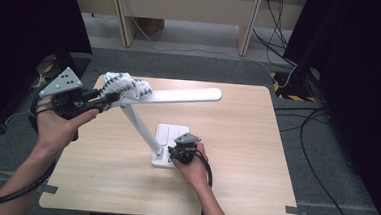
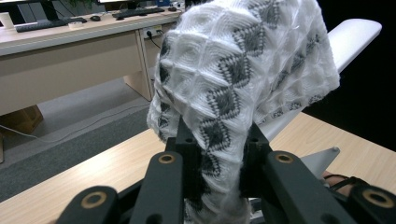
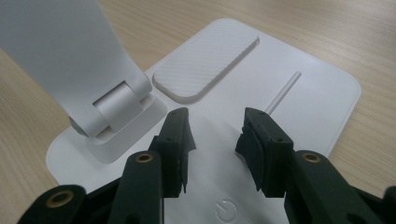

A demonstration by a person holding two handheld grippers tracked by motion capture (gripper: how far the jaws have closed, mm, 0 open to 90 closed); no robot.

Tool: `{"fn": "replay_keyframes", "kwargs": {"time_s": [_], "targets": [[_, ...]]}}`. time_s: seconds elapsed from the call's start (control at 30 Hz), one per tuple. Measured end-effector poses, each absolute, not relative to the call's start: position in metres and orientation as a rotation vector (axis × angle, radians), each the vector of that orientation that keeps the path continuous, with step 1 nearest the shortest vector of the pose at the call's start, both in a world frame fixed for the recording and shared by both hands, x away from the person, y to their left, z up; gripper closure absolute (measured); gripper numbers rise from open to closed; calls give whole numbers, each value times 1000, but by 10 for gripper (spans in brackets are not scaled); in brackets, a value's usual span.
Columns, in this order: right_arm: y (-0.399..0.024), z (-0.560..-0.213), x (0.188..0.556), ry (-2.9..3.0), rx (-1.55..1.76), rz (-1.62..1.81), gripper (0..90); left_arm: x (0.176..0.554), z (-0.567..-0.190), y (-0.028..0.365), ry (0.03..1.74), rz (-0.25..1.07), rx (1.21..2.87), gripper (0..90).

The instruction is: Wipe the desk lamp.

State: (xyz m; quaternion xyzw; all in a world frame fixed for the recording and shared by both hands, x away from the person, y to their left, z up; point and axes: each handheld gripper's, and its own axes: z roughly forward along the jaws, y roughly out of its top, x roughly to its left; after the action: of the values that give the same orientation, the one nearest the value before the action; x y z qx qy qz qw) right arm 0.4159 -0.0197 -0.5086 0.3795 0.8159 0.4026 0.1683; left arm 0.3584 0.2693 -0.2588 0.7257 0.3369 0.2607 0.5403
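A white desk lamp stands mid-table on a flat base (image 1: 169, 134), with its arm (image 1: 140, 124) leaning up to the left and its long head (image 1: 189, 95) reaching right. A white and grey knitted cloth (image 1: 124, 86) is draped over the lamp's upper joint. My left gripper (image 1: 110, 98) is shut on this cloth (image 2: 243, 70), with the bunched fabric pinched between the left gripper's (image 2: 219, 140) pads. My right gripper (image 1: 176, 150) hovers low over the base (image 3: 303, 102), open with nothing between the right gripper's (image 3: 215, 135) jaws, just beyond a power symbol (image 3: 225, 212) and beside the arm's hinge (image 3: 116, 105).
The wooden table (image 1: 255, 156) has bare surface to the right and in front of the lamp. Desks (image 1: 184, 7) stand behind it, with cables (image 1: 290, 78) on the grey floor at the right and dark curtains at both sides.
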Motion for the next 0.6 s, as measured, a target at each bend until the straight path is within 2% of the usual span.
{"fn": "replay_keyframes", "kwargs": {"time_s": [0.6], "targets": [[-19,-508,415,2317,1087,1143,631,361,-254,253,773,616,1735,743]]}}
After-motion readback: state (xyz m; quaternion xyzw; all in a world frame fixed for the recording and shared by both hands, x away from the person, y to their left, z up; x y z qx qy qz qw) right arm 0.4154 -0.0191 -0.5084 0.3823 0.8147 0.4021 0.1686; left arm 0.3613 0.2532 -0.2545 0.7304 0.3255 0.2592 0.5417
